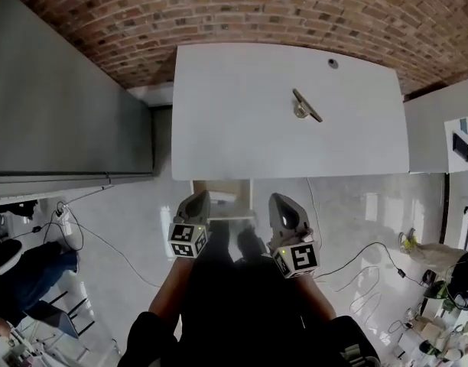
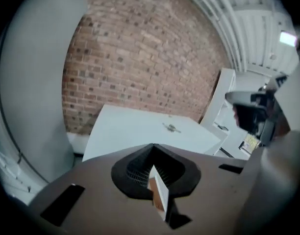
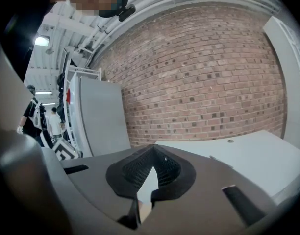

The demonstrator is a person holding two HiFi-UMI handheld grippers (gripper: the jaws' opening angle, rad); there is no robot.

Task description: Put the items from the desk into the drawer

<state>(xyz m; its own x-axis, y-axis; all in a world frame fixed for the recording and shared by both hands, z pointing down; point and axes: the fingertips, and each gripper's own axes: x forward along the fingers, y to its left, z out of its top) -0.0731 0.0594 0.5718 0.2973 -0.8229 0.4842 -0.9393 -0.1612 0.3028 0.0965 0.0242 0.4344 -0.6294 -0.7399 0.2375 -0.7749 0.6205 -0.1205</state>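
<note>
A small metal item with a thin dark bar [image 1: 305, 107] lies on the white desk [image 1: 242, 128], right of its middle; it also shows small in the left gripper view as the item [image 2: 171, 128]. Below the desk's front edge, a pale wooden drawer unit [image 1: 221, 197] sits under the desk. My left gripper [image 1: 196, 199] and my right gripper [image 1: 281, 201] hang side by side in front of that edge, well short of the item. Both are shut with nothing between the jaws, as the left gripper [image 2: 154, 147] and right gripper [image 3: 152, 149] views show.
A tall grey cabinet [image 1: 58, 105] stands left of the desk, and a white unit [image 1: 440, 132] on its right. A brick wall [image 1: 242, 10] runs behind. The desk has a cable hole [image 1: 333, 63]. Cables [image 1: 356, 260] trail over the glossy floor.
</note>
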